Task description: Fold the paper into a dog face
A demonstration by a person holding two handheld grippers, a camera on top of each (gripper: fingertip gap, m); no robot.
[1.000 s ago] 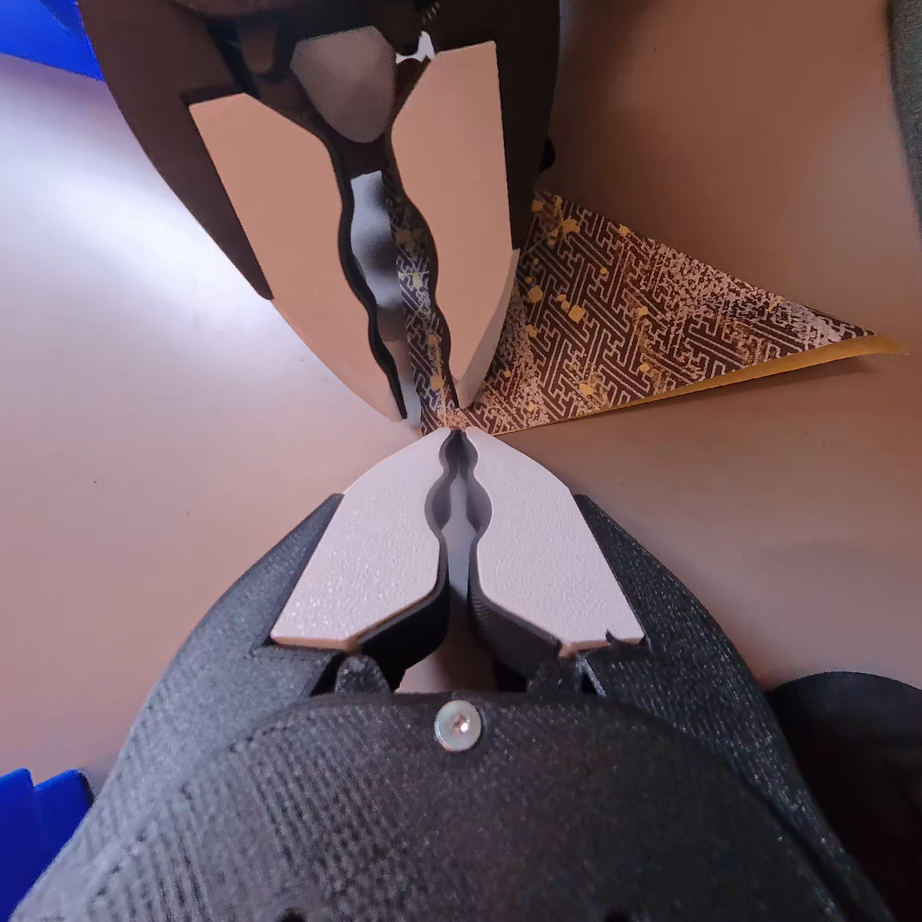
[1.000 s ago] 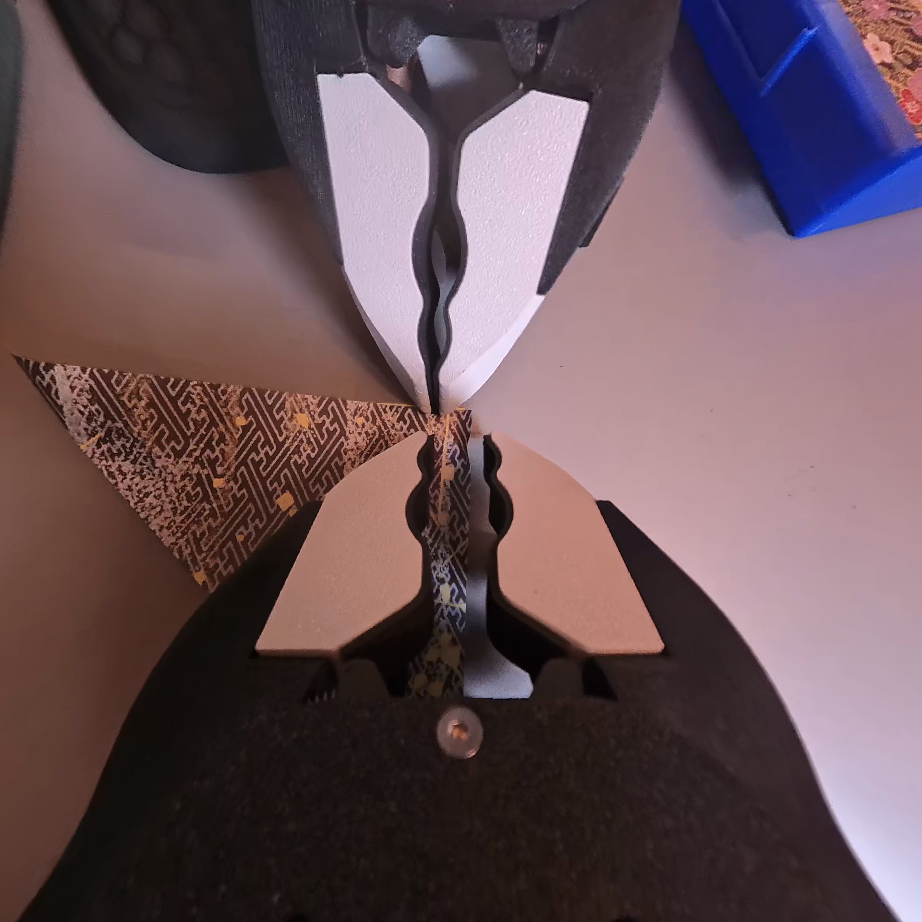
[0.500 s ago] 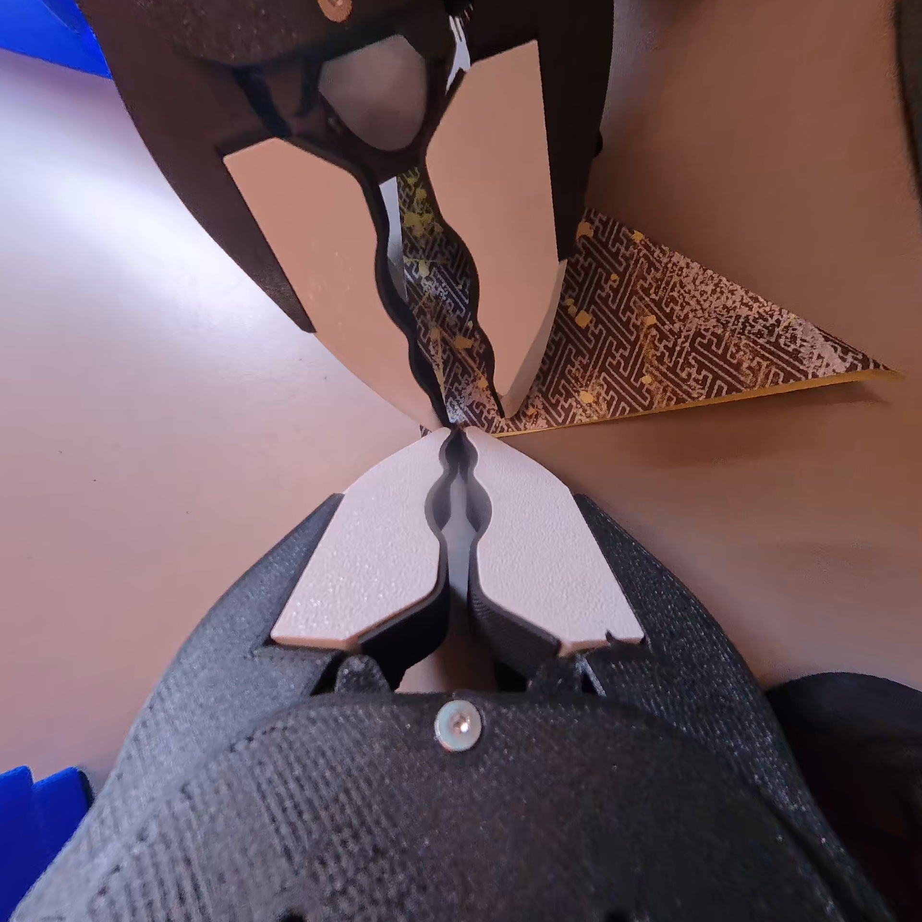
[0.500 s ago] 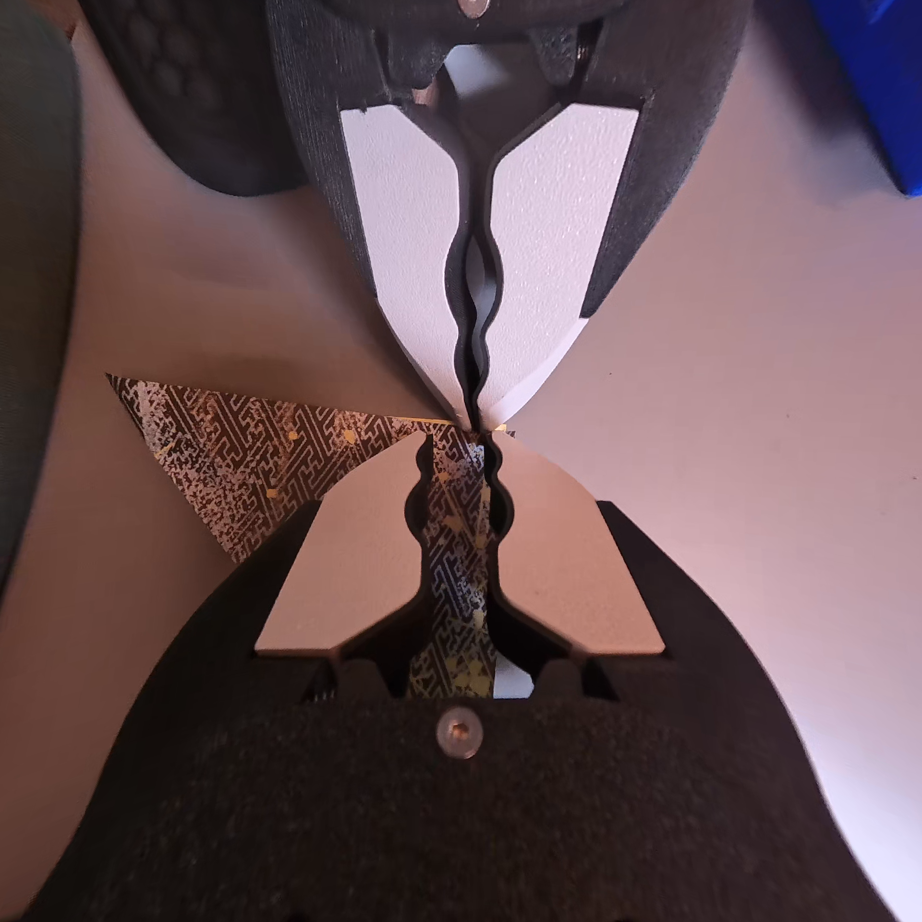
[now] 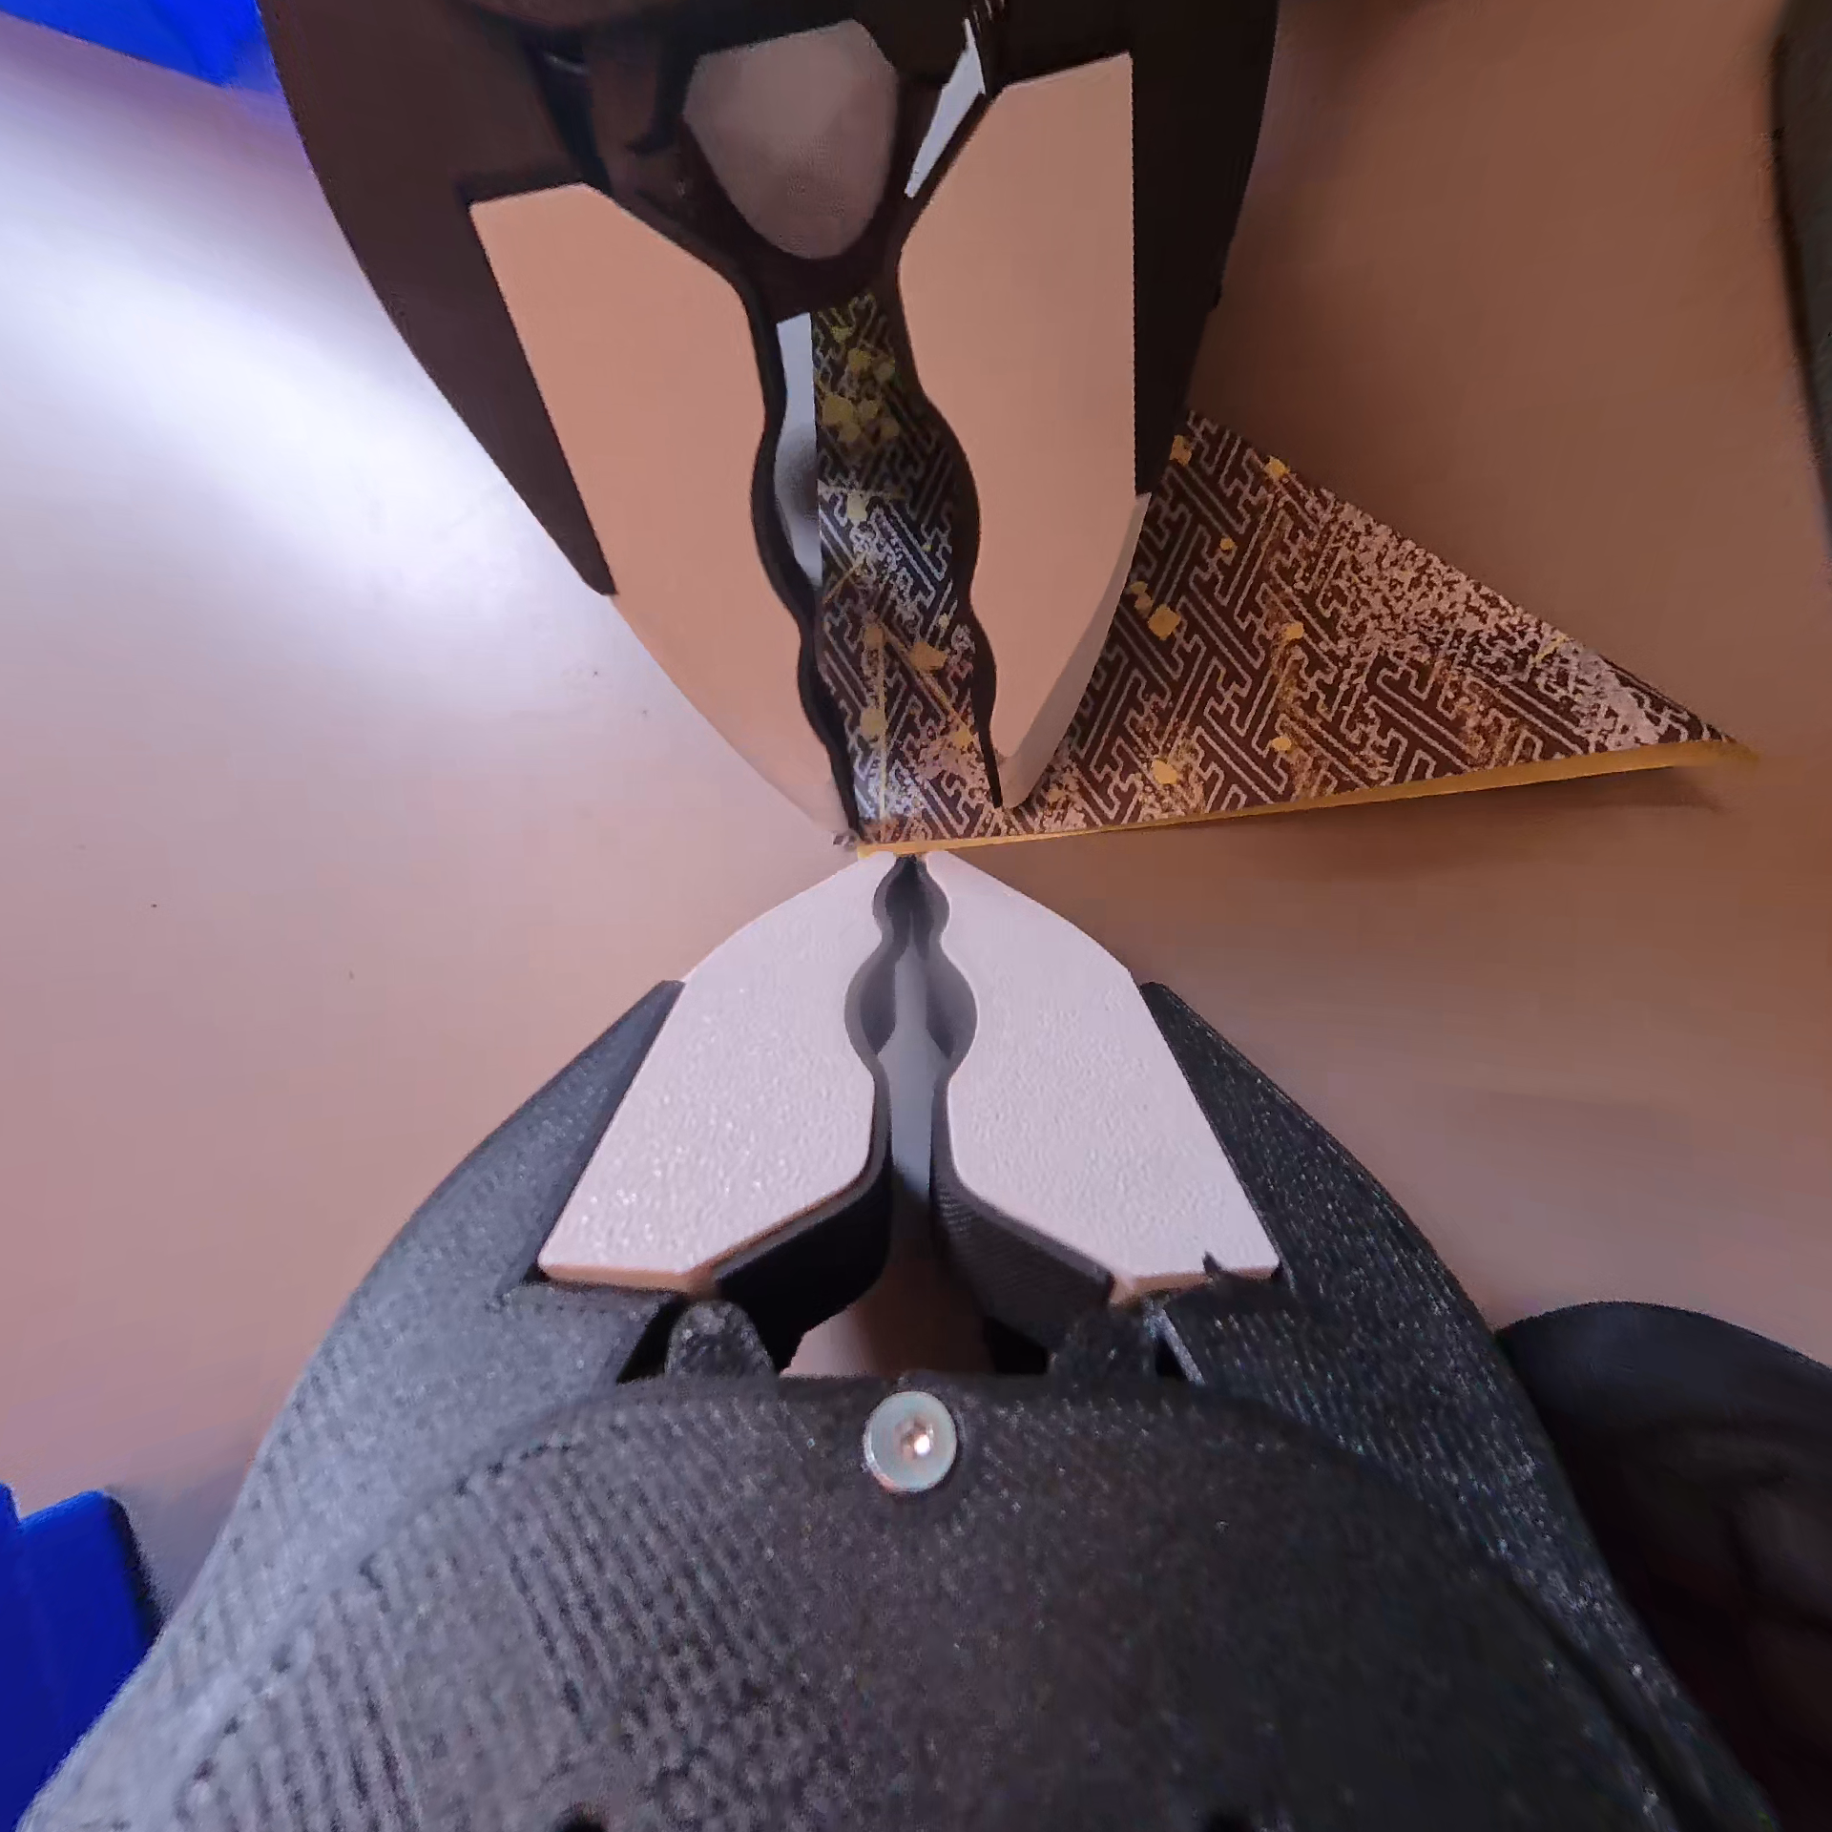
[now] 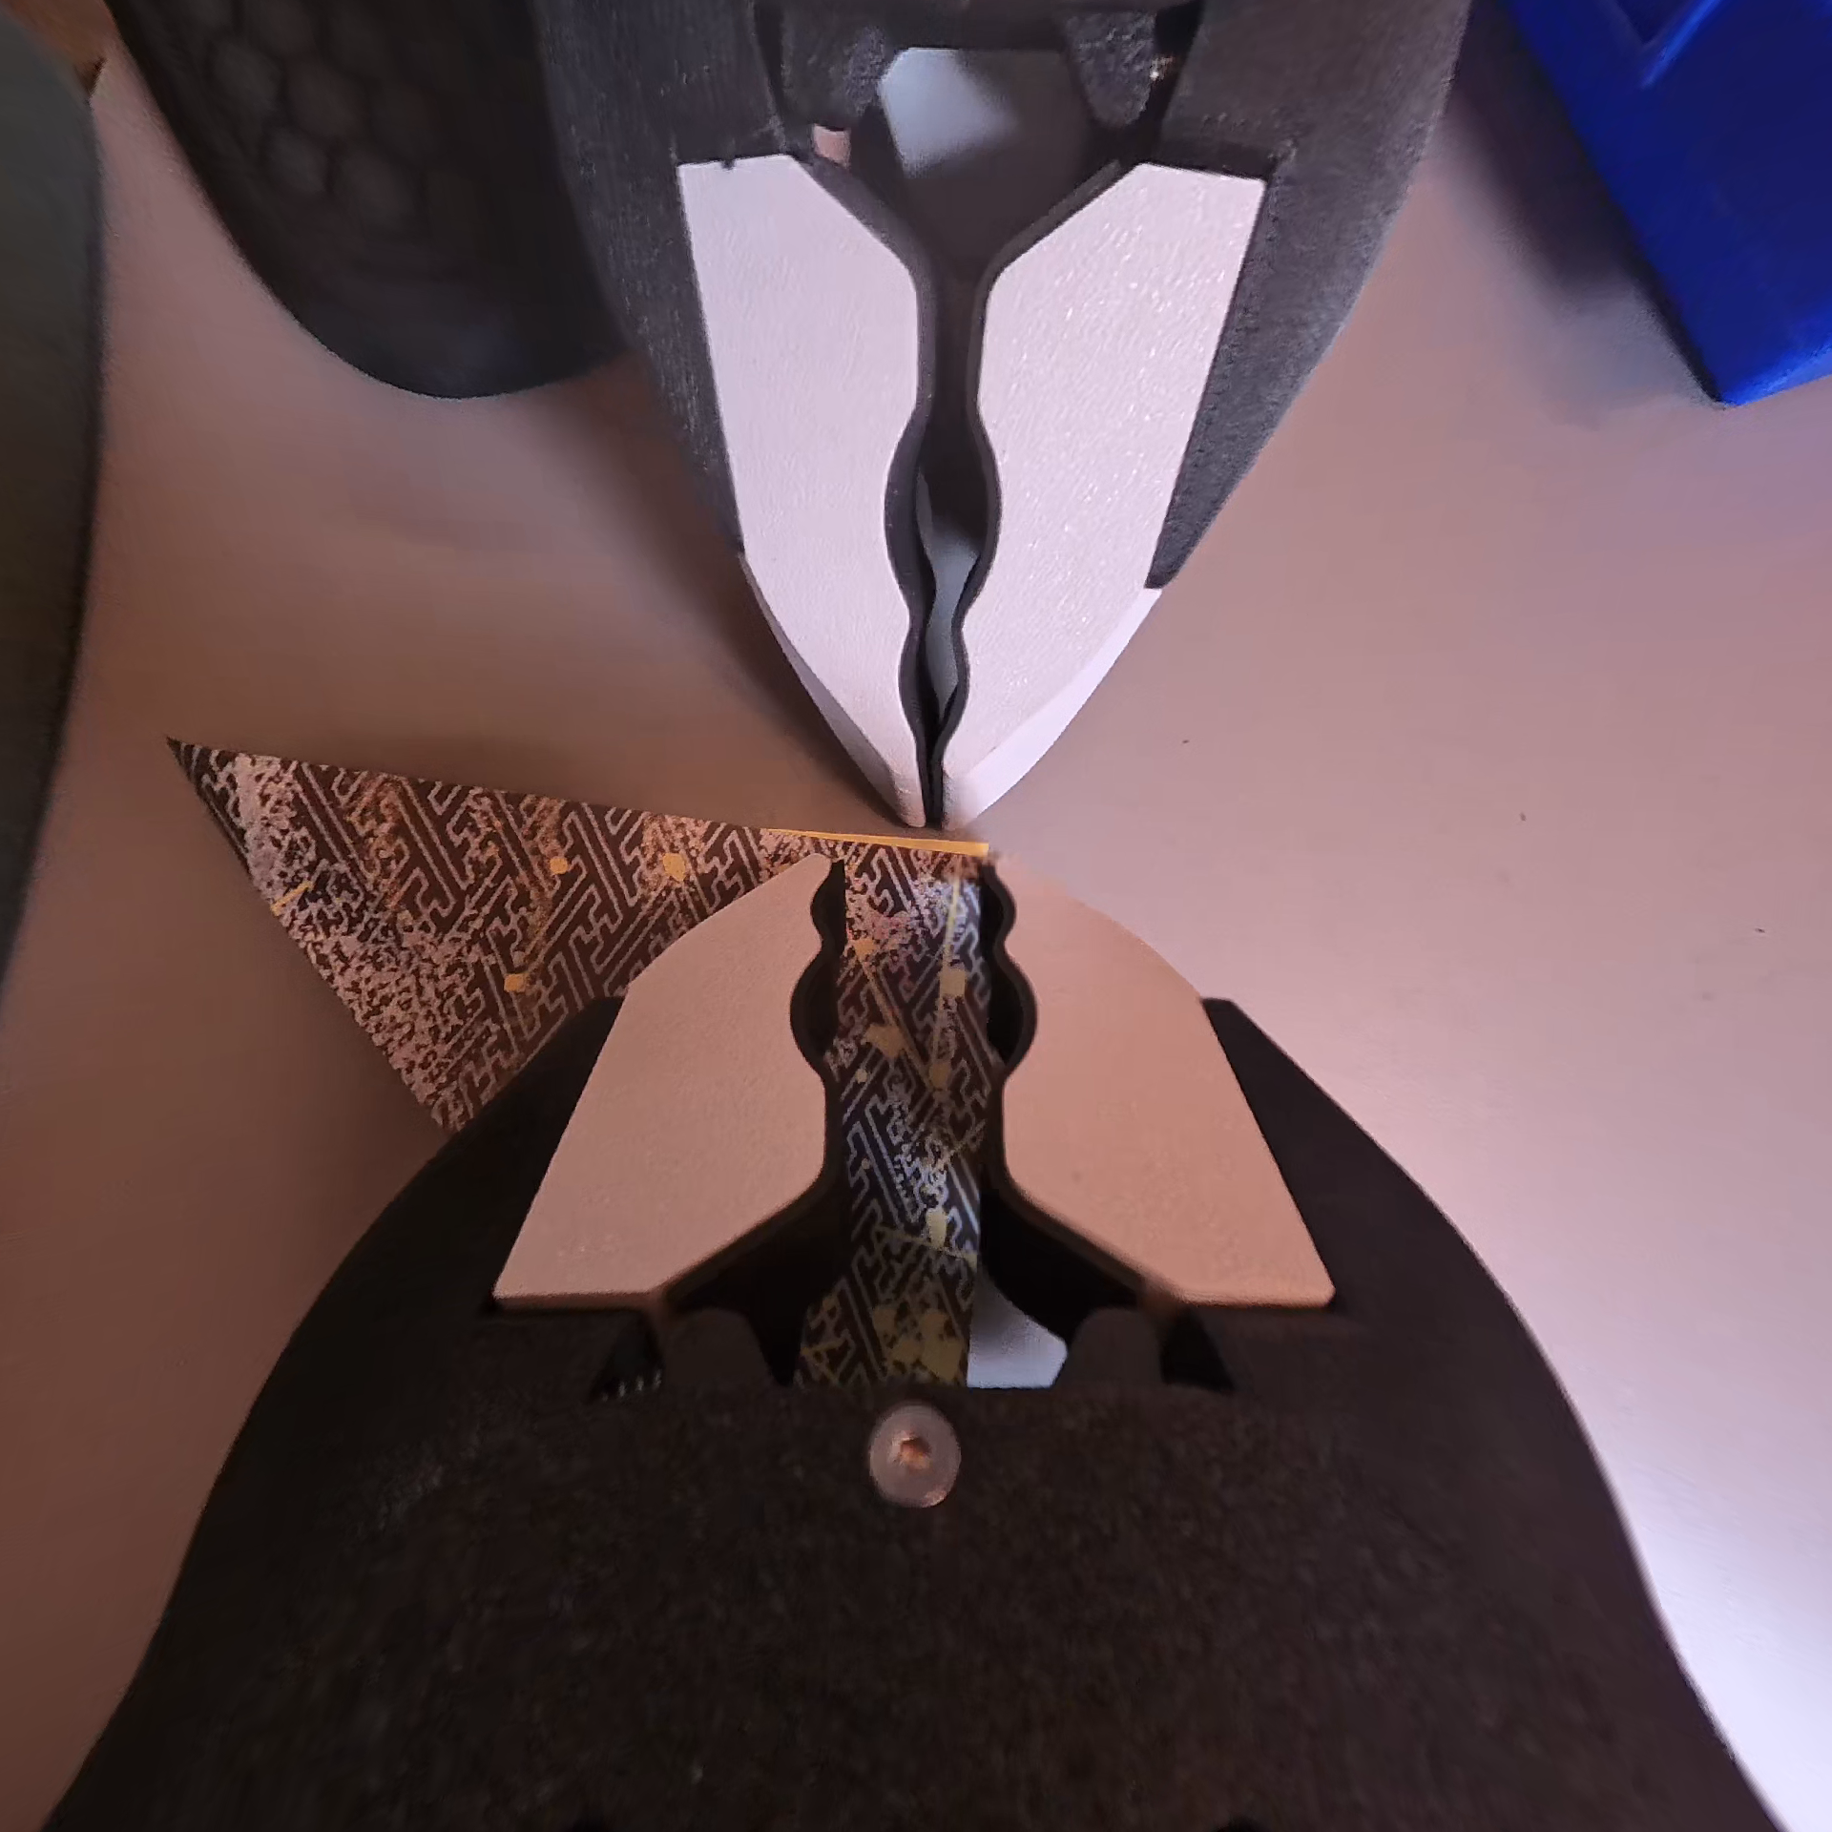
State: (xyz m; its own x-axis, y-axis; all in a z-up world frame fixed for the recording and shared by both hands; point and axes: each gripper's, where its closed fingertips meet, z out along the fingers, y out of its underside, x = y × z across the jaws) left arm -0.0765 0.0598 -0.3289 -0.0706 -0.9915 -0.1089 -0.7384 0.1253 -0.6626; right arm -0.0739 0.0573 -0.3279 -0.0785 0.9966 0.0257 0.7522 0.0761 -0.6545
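Left wrist view: the left gripper (image 5: 907, 862) is seen with its pale fingers (image 5: 753, 1090) pressed together at the tips, nothing caught between them, the tips set on the table (image 5: 297, 793) just beside the near edge of the paper (image 5: 1338, 694). The dark patterned paper, gold-flecked and folded into a triangle with a yellow underside showing along its edge, is laid flat to the right. Opposite, the right gripper (image 5: 917, 793) is held over the paper's left corner. In the right wrist view the right gripper (image 6: 912, 872) is shown slightly parted, the paper (image 6: 446, 892) visible through the gap; whether it is pinched cannot be told. A blue bin (image 6: 1705, 178) is seen far right.
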